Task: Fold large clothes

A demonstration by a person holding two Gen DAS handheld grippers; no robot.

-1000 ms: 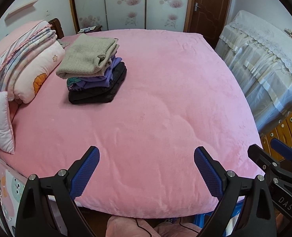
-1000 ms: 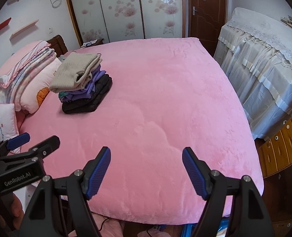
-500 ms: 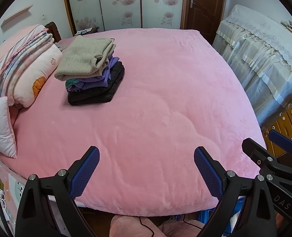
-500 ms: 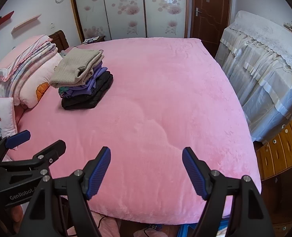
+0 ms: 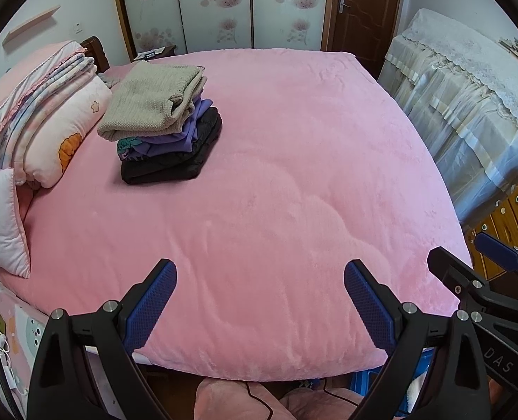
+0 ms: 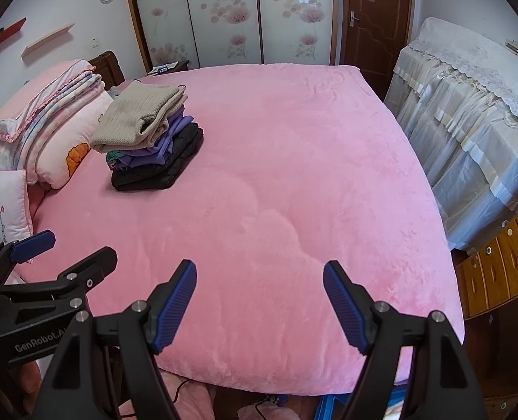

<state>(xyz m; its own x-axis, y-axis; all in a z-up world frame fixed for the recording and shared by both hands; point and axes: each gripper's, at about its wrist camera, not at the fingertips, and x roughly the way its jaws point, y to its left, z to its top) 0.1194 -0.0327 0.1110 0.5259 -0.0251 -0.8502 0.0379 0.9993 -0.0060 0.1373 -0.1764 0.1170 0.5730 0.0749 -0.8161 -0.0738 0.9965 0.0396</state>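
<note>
Two grippers hover over the near edge of the bed (image 5: 294,182), both tilted down at the pink blanket and both empty.

From left to right: the left gripper (image 5: 260,301) has its jaws spread wide, with only blanket showing between the blue pads. The right gripper (image 6: 259,301) is likewise wide apart and grips nothing; no cloth touches either pair of pads.

The task's things lie in one stack of folded clothes (image 5: 164,129) on the far left part of the bed, just beside the pillows (image 5: 66,129) and well apart from both grippers. No unfolded garment is visible on the blanket, so the folding appears finished, or the next garment is out of view; which one cannot be told.

Procedure for the step in hand, as a judgement:
1. Keep both jaws apart until a garment is laid flat in the bare middle of the blanket.
2. Approach low at two corners of one edge, pinch only the garment, never the plush blanket beneath.
3. Place each folded piece squarely on the stack, since the top sweater already overhangs the pieces below.

Count:
- Grippers: two.
- Stacks: one.
- Layers in it: beige sweater (image 6: 140,119), purple garment (image 6: 169,140), black garment (image 6: 161,171); at least three, exact number unclear.
- Pillows and folded bedding at left: several, not separable.
</note>
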